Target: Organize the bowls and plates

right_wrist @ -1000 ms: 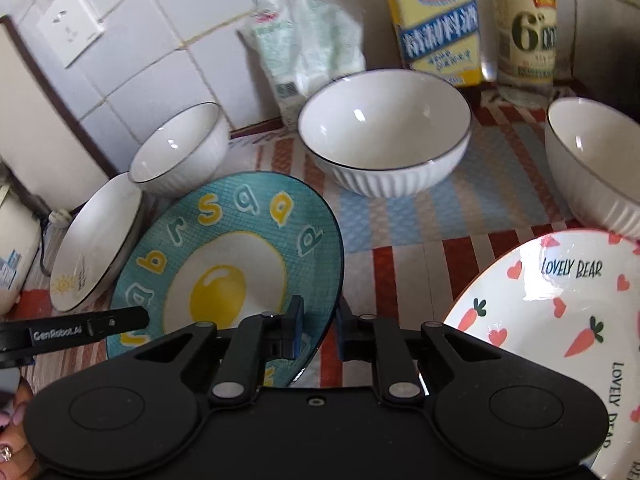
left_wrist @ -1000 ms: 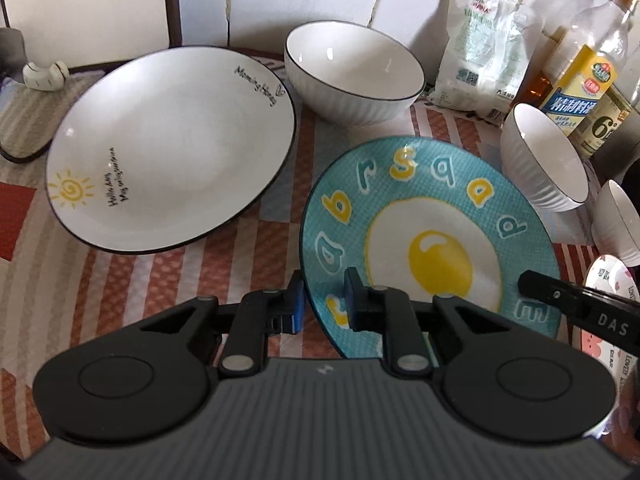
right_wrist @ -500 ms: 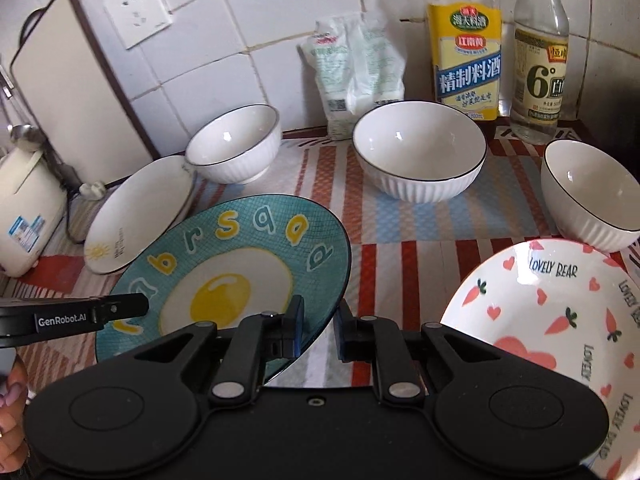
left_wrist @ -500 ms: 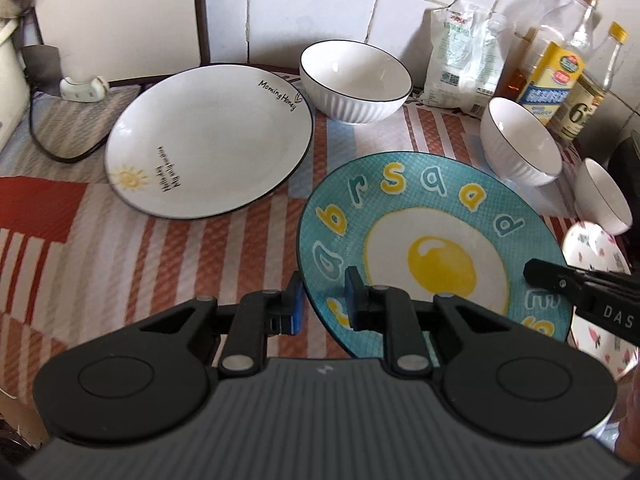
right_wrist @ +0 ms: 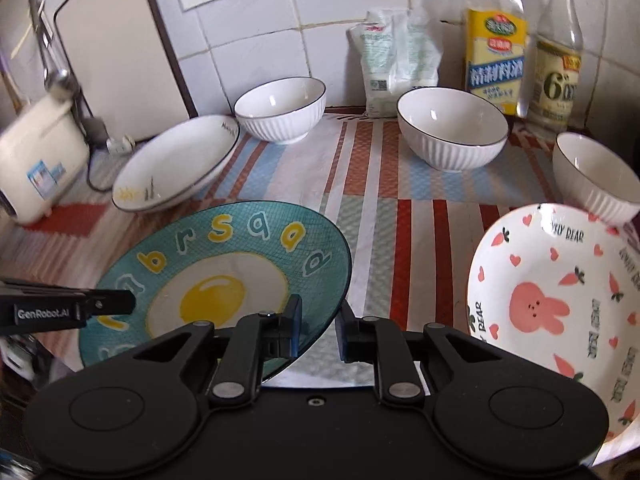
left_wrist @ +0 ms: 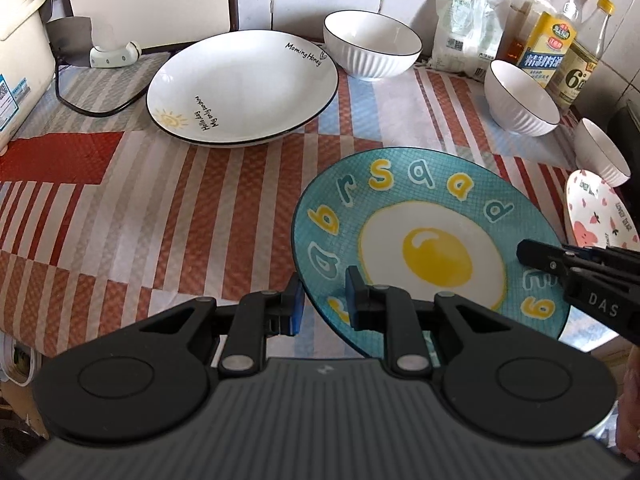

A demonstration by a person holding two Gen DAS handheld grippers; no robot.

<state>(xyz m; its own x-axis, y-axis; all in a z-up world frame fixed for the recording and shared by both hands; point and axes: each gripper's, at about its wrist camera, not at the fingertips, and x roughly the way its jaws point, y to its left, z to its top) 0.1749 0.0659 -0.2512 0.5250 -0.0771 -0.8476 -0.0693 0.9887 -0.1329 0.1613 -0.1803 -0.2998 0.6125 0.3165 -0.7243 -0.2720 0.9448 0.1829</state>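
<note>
Teal and printed with a fried egg and yellow letters, the egg plate (left_wrist: 432, 248) is held tilted above the striped worktop (left_wrist: 160, 208), its near edges caught from both sides. The left gripper (left_wrist: 322, 306) has its fingers pinching the plate's near-left rim, one finger above the glaze and one beneath. The right gripper (right_wrist: 318, 330) pinches the opposite rim the same way, the rim passing between its two fingers (its black body also shows at the right edge of the left wrist view). Far left of the held plate, a white plate with a sun drawing (left_wrist: 244, 88) lies on the worktop, apparently on top of a second plate of the same kind. Just beyond it stands a white ribbed bowl (left_wrist: 372, 52); a second bowl (right_wrist: 452, 132) and a third bowl (right_wrist: 596, 176) stand further right. Near right, a bunny plate (right_wrist: 560, 312) with hearts and carrots rests just beside the third bowl. Against the tiled wall stand a white packet (right_wrist: 396, 60) and two bottles (right_wrist: 496, 48).
</note>
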